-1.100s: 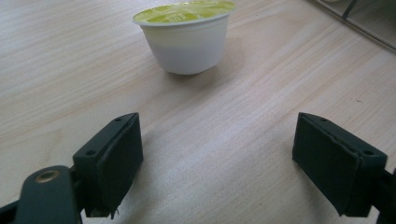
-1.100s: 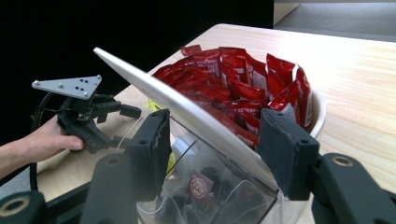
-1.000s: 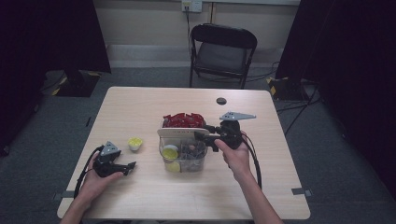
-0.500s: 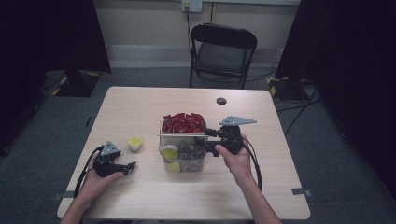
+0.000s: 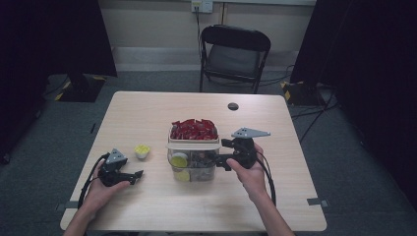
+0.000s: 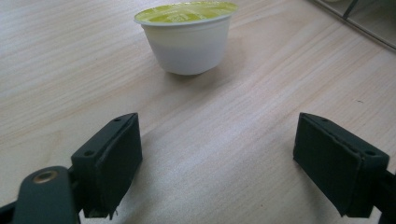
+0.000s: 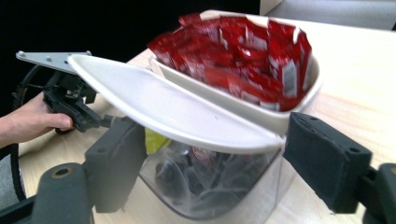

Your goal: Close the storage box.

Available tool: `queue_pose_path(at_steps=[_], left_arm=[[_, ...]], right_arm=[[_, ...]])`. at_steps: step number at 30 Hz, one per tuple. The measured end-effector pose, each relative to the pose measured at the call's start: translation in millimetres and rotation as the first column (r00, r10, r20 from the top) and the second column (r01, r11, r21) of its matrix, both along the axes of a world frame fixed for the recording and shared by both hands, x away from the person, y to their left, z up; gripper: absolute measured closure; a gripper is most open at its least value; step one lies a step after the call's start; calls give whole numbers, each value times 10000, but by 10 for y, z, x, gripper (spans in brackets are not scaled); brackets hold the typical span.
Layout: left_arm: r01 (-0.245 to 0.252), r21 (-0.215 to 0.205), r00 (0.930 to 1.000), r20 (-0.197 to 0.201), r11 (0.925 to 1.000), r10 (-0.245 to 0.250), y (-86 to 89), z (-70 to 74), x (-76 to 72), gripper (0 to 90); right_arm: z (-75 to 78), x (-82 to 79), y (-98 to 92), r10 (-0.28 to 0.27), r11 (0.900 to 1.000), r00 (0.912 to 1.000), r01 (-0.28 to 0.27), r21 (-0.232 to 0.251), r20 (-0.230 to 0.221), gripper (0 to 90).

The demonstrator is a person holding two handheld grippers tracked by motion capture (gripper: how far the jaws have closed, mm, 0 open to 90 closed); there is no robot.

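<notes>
A clear plastic tub (image 5: 193, 169) stands mid-table with pods and dark bits inside. On it rests a white lid (image 5: 193, 145), and behind that a white tray of red packets (image 5: 193, 129). My right gripper (image 5: 221, 153) is at the tub's right side. Its jaws have just been opening and now stand apart on either side of the tub's corner (image 7: 210, 191), under the lid's edge (image 7: 173, 112), without pressing on it. My left gripper (image 5: 135, 177) rests open on the table. A white pod with a yellow-green top (image 6: 187, 37) sits just ahead of its jaws (image 6: 233, 158).
A small black disc (image 5: 233, 106) lies near the table's far edge. A black folding chair (image 5: 235, 54) stands behind the table. The left hand and its gripper (image 7: 70, 102) appear beyond the tub in the right gripper view.
The right gripper's jaws, shut at the lid's right edge a second ago, have spread apart, and the hand has dropped slightly. The left gripper has kept still.
</notes>
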State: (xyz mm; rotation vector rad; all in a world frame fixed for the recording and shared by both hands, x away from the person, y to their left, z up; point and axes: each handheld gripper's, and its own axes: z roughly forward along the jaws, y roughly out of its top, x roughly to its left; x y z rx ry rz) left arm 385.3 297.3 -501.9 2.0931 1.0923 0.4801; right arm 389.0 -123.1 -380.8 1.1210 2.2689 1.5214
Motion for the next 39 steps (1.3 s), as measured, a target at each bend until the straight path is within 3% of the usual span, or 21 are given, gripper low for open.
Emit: queue_pose_path(at_steps=[22, 39], left_arm=[[6, -8, 10000, 4, 10000, -6, 0, -1, 0, 149], [26, 3, 10000, -9, 10000, -26, 2, 1, 2, 149]], right_arm=[[-301, -139, 52, 47, 9995, 9992, -60, -312, -397, 168], [-433, -188, 76, 93, 9980, 9992, -116, -619, -378, 172]])
